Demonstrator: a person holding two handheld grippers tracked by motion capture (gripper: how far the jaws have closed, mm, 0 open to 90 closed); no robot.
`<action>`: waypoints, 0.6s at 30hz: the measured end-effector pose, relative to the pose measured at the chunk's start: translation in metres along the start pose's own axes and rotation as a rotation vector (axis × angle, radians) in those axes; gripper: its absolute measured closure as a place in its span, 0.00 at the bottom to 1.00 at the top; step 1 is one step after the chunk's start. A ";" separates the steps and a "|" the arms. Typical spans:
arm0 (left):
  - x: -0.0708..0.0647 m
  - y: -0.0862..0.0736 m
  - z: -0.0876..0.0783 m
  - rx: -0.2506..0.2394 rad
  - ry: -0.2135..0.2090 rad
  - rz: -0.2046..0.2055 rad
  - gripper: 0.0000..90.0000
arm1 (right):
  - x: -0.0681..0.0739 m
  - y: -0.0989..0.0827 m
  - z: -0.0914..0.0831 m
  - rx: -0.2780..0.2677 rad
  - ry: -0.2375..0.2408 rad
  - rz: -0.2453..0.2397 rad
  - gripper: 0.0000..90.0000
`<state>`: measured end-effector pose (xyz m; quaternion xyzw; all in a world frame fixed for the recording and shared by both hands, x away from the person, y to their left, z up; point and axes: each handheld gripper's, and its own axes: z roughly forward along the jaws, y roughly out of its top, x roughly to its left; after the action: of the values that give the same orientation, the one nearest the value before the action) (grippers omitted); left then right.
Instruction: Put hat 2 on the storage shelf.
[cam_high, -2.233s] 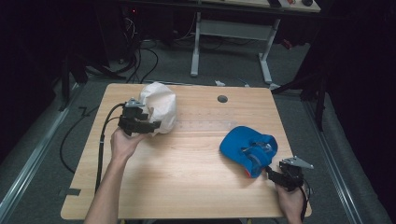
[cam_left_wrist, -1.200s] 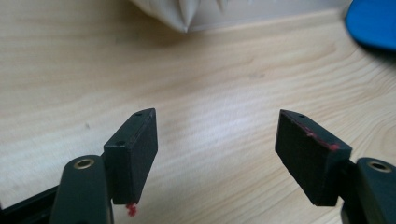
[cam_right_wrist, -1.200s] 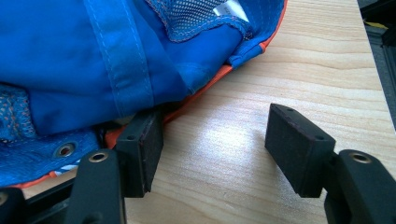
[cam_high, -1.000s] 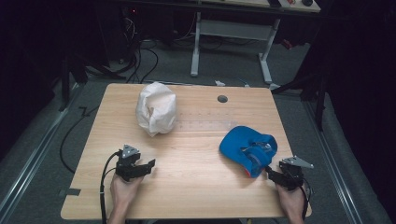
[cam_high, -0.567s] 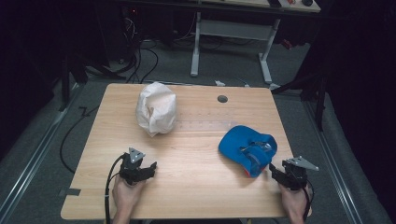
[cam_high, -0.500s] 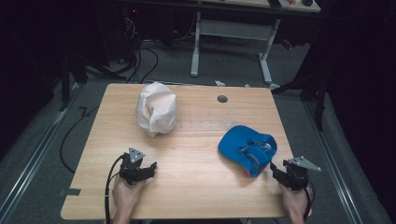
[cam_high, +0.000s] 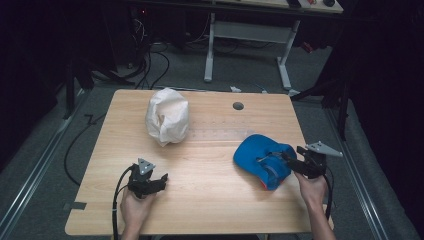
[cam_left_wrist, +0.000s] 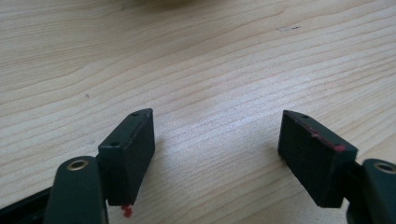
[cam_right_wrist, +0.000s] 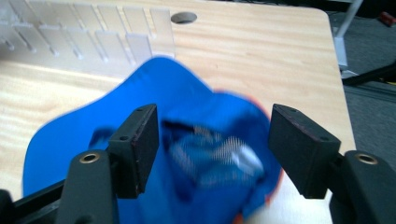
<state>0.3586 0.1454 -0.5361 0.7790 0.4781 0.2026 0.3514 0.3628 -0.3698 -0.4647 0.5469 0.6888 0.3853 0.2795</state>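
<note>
I am inspecting the table (cam_high: 210, 200): the white cap (cam_high: 167, 121) is lying far left, the blue cap (cam_high: 263, 160) near right. My right gripper (cam_high: 287, 159) is hovering at the blue cap, jaws just widening, empty. Left gripper (cam_high: 161, 181) is resting wide, empty. I judge a rim grip safest.

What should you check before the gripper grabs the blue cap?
1. Right gripper open wide: ok, jaws have just been opening.
2. Blue cap in front of the jaws: ok.
3. Pads off the cap: ok in the right gripper view, nothing pressed.
4. Left gripper empty and parked on the table: ok, open over bare wood.
5. White cap out of the way: ok, far side.
6. Which part of the blue cap the jaws will catch: cannot tell, picture blurred.
</note>
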 end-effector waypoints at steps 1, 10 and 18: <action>0.000 0.000 0.000 0.000 0.000 0.000 0.31 | 0.000 0.000 0.000 0.000 0.000 0.000 0.36; 0.000 0.000 0.000 -0.001 0.003 -0.002 0.31 | -0.015 0.022 0.040 0.084 0.091 0.024 0.28; 0.000 0.000 0.000 -0.001 0.002 -0.003 0.31 | -0.022 0.020 0.067 0.196 0.185 0.045 0.25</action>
<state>0.3584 0.1452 -0.5361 0.7779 0.4796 0.2029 0.3517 0.4326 -0.3742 -0.4855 0.5489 0.7334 0.3714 0.1512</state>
